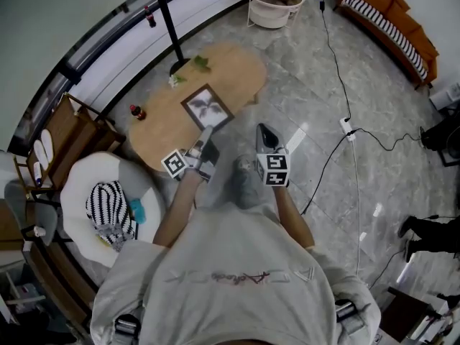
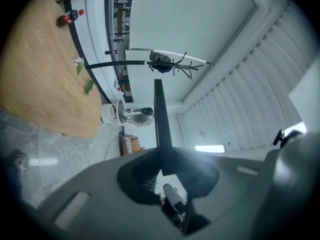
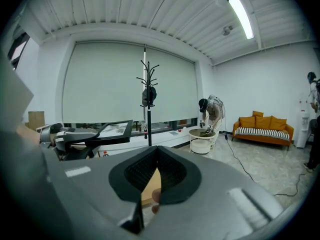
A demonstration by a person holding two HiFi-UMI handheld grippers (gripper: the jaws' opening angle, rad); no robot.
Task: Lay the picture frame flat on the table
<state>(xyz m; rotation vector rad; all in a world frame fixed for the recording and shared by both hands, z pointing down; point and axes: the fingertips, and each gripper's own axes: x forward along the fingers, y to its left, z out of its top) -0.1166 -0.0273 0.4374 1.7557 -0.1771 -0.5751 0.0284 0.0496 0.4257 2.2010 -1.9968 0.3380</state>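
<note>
— Grey marbled floor, and one oval wooden table [image 1: 162, 117] in the middle of it. Where's the picture frame [image 1: 207, 106]?

— Over the table's near half, close to the edge nearest the person. The left gripper [image 1: 204, 139] has it by its near edge.

— Really gripping it?

— Yes. In the left gripper view the frame runs edge-on as a thin dark strip straight out from between the jaws, which are pinched onto it. From the right gripper view it sits roughly level, glass side up, and looks raised off the table rather than lying on it.

— And the right gripper [image 1: 264, 136]?

— Just off the table's near edge, to the right of the frame and apart from it. Its own view shows the jaw tips pressed together with nothing caught between them; only a sliver of tabletop shows through the slot below the tips.

— What else is on the table?

— A small red-capped bottle [image 1: 136, 111] near its left end, and a bit of greenery [image 1: 199, 63] with a small white flower by the far edge.

— Around it?

— A black coat stand [image 1: 167, 20] rises just behind the table's far edge. A white chair [image 1: 83, 192] with a black-and-white striped bag [image 1: 108, 207] on it sits off the table's left end. Well beyond the table there's a round white side table [image 1: 272, 4], and an orange sofa [image 1: 392, 21] stands far off to the table's right.
</note>
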